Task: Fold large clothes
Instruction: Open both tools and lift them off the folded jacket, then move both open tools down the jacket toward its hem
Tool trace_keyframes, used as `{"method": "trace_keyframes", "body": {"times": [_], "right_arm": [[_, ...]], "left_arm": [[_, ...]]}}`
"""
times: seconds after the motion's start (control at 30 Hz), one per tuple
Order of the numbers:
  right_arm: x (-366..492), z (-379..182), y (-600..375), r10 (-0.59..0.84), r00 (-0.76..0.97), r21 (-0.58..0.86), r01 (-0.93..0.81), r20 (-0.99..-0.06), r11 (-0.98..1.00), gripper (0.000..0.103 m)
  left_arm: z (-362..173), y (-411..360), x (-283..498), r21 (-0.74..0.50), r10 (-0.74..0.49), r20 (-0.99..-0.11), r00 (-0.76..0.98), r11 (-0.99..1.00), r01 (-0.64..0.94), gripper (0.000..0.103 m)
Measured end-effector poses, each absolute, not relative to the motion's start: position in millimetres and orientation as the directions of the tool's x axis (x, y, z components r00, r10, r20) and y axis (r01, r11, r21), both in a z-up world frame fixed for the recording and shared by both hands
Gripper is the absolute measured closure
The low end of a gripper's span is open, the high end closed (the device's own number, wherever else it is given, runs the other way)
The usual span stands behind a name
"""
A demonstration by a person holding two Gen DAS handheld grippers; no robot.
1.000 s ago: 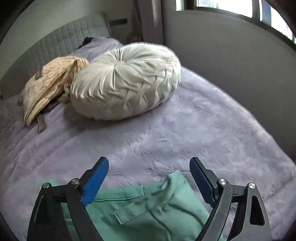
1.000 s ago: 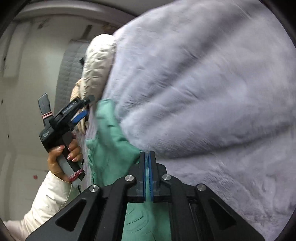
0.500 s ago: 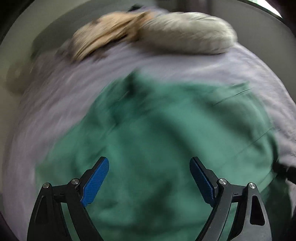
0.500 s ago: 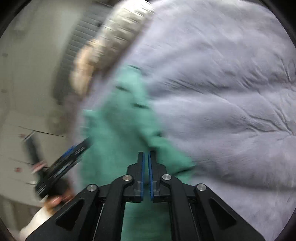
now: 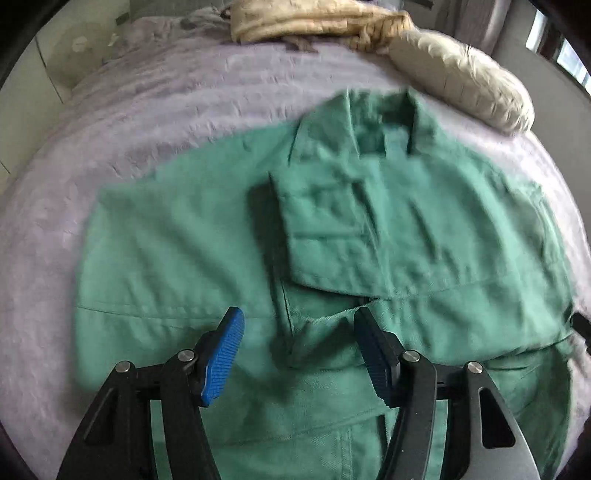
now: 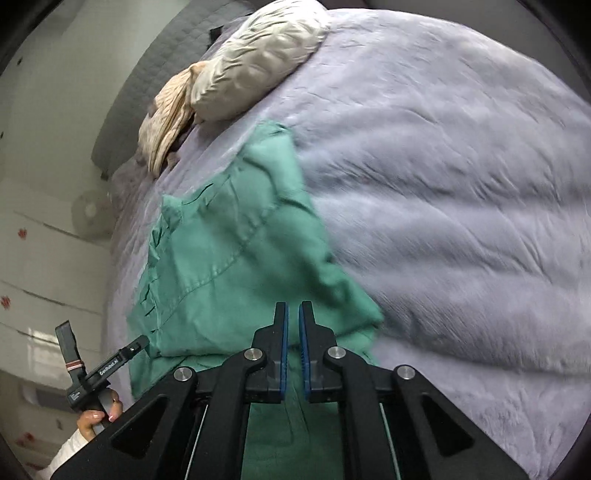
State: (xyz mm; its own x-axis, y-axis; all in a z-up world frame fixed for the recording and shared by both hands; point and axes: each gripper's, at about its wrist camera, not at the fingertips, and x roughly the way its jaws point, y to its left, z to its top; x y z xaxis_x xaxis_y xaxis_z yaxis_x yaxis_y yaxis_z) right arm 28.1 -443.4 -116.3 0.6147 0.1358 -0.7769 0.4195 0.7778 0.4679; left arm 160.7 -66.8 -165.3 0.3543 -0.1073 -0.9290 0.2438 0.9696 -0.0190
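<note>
Now green jacket [image 5: 369,229] spread flat on lavender bed cover [image 5: 155,110], collar toward cream round cushion [image 5: 461,74] and beige knit [image 5: 306,18]. Grey quilted headboard [image 6: 155,66] behind. Left hand-held gripper [image 5: 299,354] closing above hem, pads clear. Right hand-held gripper [image 6: 291,347] nearly closed, opening slightly, fabric beneath.

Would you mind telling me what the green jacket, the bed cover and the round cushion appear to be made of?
Green jacket: looks like a matte woven cotton or twill, judging by its stitched seams, flat pocket flap and crisp creases.
Bed cover: seems a plush, fleecy fabric, as its lilac surface shows a soft brushed nap.
Round cushion: probably a smooth cream woven fabric, slightly lustrous, gathered into pleats; the fibre cannot be told.
</note>
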Motion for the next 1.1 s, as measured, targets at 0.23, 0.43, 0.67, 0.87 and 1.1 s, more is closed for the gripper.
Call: {"method": "trace_keyframes", "body": {"times": [0.23, 0.43, 0.67, 0.87, 1.1], "right_arm": [[30, -143, -464, 0.16, 0.564, 0.493, 0.508, -0.81, 0.707, 0.099], [19, -127, -455, 0.193, 0.536, 0.487, 0.488, -0.822, 0.724, 0.08], [4, -116, -440, 0.235, 0.495, 0.474, 0.437, -0.837, 0.765, 0.029], [-6, -114, -430, 0.29, 0.451, 0.48, 0.393, -0.844, 0.784, 0.023], [-7, -114, -422, 0.343, 0.429, 0.5, 0.337, -0.836, 0.797, 0.014]], "left_arm": [[-161, -46, 155, -0.029, -0.102, -0.933, 0.345, 0.977, 0.212, 0.038], [-156, -28, 135, 0.04, -0.021, -0.944, 0.33, 0.983, 0.178, 0.038], [-158, -24, 99, 0.076, 0.034, -0.966, 0.258, 0.985, 0.157, 0.038], [-150, -30, 72, 0.066, 0.031, -0.96, 0.278, 0.991, 0.115, 0.007], [-142, -41, 40, 0.072, 0.042, -0.959, 0.279, 0.993, 0.095, 0.006]]}}
